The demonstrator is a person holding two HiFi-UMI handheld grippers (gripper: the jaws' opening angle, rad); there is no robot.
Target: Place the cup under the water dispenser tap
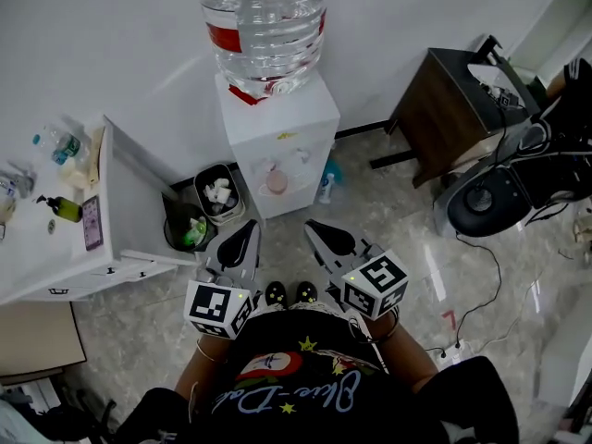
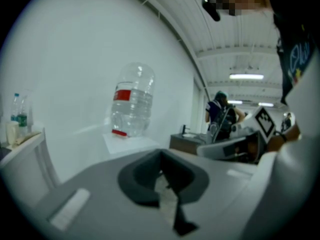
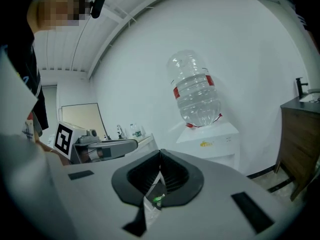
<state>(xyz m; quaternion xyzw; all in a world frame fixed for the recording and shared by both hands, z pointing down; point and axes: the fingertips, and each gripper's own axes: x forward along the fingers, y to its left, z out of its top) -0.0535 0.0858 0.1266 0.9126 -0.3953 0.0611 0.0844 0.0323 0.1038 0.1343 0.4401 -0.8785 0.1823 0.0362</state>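
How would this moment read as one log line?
left gripper: shut, empty | right gripper: shut, empty | water dispenser: ahead, bottle on top | pinkish round thing at its front: untouched

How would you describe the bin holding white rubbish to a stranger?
Find the white water dispenser with the bottle on top. Two bins stand left of it. Yours is the nearer bin, holding white rubbish; the other bin holds something green.

The water bottle (image 1: pixel 265 26) on the dispenser (image 1: pixel 277 141) runs off the head view's top edge. A pinkish thing (image 1: pixel 276 182) in the dispenser's front recess is too small to name. The white table (image 1: pixel 37 257) is cut off by the left edge. In the right gripper view, the brown cabinet (image 3: pixel 300 144) runs off the right edge.
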